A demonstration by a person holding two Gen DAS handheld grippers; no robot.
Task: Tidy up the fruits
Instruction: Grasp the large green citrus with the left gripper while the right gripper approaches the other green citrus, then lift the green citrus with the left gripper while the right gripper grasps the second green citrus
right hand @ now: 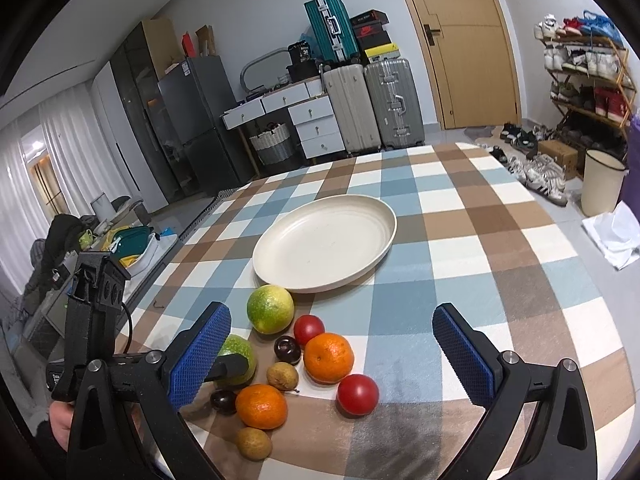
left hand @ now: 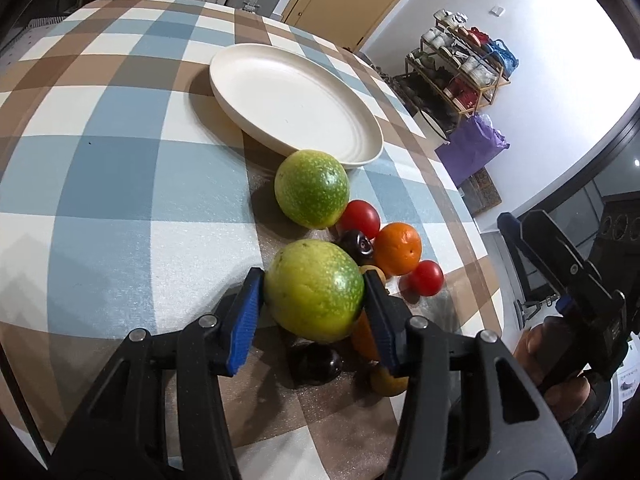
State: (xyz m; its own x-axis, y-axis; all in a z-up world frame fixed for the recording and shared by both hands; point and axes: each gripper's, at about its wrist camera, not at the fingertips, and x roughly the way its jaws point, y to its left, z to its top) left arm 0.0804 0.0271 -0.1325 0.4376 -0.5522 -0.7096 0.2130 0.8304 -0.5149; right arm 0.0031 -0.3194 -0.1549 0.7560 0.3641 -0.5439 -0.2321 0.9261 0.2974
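Note:
My left gripper (left hand: 313, 296) is shut on a green-yellow round fruit (left hand: 314, 290), with a blue pad pressed on each side. In the right wrist view this fruit (right hand: 242, 348) shows partly behind my right finger. A second green fruit (left hand: 311, 189) lies against the rim of the empty cream plate (left hand: 296, 100). Around the held fruit sit two tomatoes (right hand: 309, 329), two oranges (right hand: 328, 358), two dark plums (right hand: 287, 350) and two small brown fruits (right hand: 282, 376). My right gripper (right hand: 330, 314) hangs open above this cluster, holding nothing.
The checked tablecloth (right hand: 460, 248) covers the table, whose right edge (left hand: 476, 240) runs close to the fruit. Off the table stand a shoe rack (right hand: 588, 80), suitcases (right hand: 372, 104) and a white bucket (right hand: 602, 184). A hand (left hand: 560, 376) holds the right gripper.

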